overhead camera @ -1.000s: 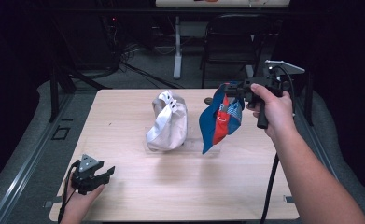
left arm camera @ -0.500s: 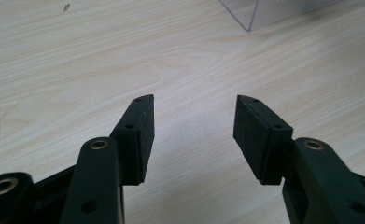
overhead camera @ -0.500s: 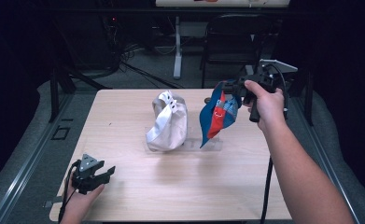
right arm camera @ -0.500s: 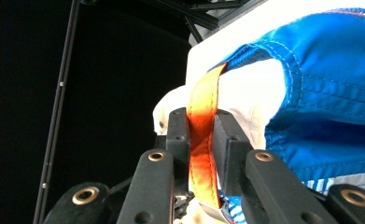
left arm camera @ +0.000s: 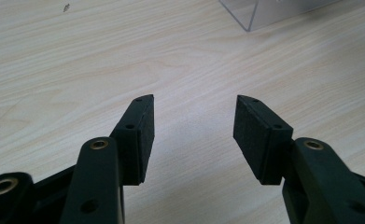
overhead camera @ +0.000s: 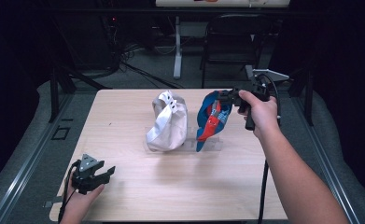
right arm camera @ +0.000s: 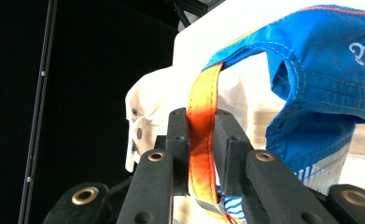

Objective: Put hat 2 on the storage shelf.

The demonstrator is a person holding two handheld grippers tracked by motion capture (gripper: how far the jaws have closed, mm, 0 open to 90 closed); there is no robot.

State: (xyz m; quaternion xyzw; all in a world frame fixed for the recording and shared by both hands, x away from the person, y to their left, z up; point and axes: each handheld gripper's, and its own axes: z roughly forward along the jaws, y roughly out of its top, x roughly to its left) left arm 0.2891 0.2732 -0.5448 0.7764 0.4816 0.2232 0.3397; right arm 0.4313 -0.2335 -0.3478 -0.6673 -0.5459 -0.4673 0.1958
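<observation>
A blue cap with an orange-red strap hangs upright over the table's middle right, its lower end near a clear plastic stand. My right gripper grips it from the right near the top; in the right gripper view the black jaws are shut on the orange strap, with blue fabric to the right. A white cap stands beside it to the left. My left gripper rests at the table's near-left corner, its jaws open over bare wood with nothing between them.
The light wooden table has free room in front of the caps. A corner of the clear stand shows in the left gripper view. Behind the table stand a dark chair, cables and a white post.
My right gripper has shifted slightly left and toward the back with the blue cap, which now hangs more upright. The left gripper has stayed still.
</observation>
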